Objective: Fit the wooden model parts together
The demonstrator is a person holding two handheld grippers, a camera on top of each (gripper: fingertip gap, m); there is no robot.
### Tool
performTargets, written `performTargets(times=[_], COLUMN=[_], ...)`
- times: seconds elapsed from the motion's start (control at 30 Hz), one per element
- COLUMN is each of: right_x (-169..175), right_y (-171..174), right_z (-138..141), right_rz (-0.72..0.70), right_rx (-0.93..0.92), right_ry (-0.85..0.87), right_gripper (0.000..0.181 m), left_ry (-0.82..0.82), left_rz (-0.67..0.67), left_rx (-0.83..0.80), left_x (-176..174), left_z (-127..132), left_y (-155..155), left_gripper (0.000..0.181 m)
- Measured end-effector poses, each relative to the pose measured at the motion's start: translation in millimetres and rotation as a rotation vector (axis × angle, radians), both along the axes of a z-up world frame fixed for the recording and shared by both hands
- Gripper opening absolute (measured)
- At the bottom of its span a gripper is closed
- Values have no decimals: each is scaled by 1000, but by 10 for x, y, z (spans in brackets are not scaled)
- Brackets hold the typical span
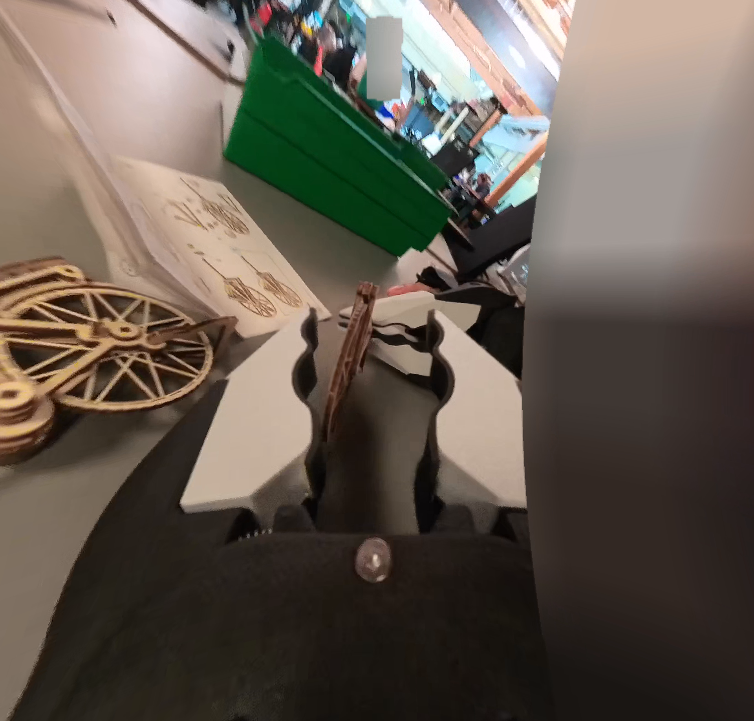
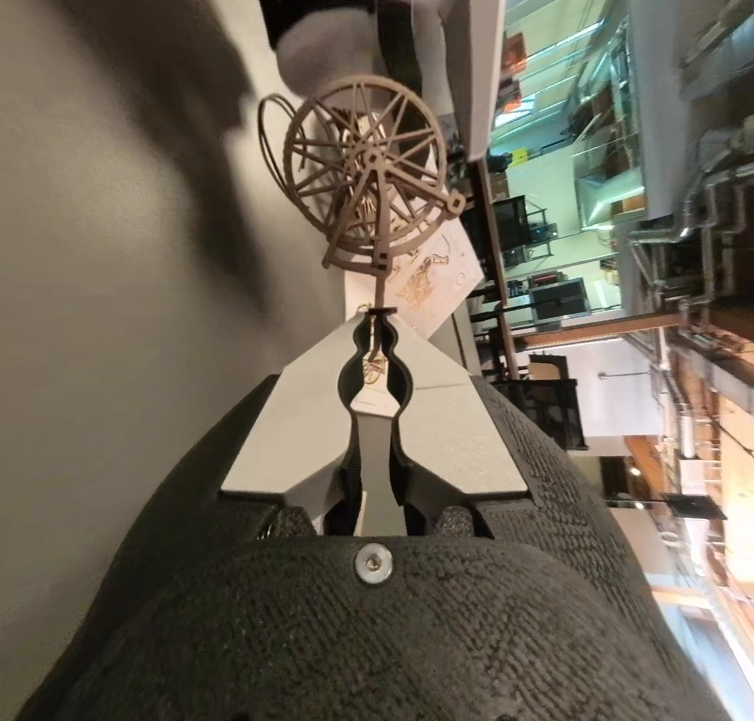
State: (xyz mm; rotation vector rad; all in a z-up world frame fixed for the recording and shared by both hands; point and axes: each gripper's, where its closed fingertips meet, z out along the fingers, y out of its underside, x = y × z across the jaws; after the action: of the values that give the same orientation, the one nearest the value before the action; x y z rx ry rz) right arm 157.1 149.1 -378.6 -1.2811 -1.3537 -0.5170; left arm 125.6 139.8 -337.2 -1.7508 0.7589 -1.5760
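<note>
Right gripper (image 2: 377, 320) pinching the thin stem of a spoked wheel part (image 2: 365, 167), wheel out beyond the fingertips. Left gripper (image 1: 371, 334) spread wide, wheel edge-on (image 1: 351, 358) between fingers (image 1: 265, 407), touching neither.

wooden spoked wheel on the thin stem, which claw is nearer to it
Right. The right claw is shut on the thin stem of the brown wooden spoked wheel. The left claw is open, its fingers either side of the wheel's edge, not clearly touching.

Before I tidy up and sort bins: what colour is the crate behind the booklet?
Green crate, clearest in the left wrist view.
</note>
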Motion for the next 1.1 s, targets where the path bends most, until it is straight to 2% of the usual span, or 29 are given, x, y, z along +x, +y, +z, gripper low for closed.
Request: performTargets(times=[0.13,0.23,0.33,0.43,0.53,0.6,0.7,0.8,0.83,0.97,1.03,1.1], right_x=[-39,8,13,-100,-205,-291,-257,-181,-156,42,276,595], right_y=[-23,47,132,130,23,-144,-263,-272,-228,-174,-106,-45], right_z=[113,254,392,369,282,186,117,-140,-157,-43,186,598], right_rz=[34,2,-18,26,151,296,395,378,348,230,127,-3], right_rx=[23,-30,-63,-37,-2,-106,-238,-365,-363,-309,-131,102], right_ry=[75,259,422,361,224,224,236,137,135,225,294,428], right_gripper=[1,2,2,2,2,2,10,24,17,45,45,22], left_ry=[-15,-34,-84,-115,-180,-211,-209,-158,-133,-95,-90,-73], left_rz=[43,93,210,328,490,593,663,705,719,799,859,946], left_rx=[25,24,41,84,181,229,212,206,208,235,265,332], left_x=[-136,-168,-182,-233,-545,-835,-1112,-1237,-1264,-1414,-1535,-1692], left_z=[27,53,119,188,384,489,501,402,365,340,367,426], left_y=[-29,-8,42,119,241,294,322,316,312,270,262,248], left_gripper=[55,63,71,77,82,80,80,80,78,75,72,66])
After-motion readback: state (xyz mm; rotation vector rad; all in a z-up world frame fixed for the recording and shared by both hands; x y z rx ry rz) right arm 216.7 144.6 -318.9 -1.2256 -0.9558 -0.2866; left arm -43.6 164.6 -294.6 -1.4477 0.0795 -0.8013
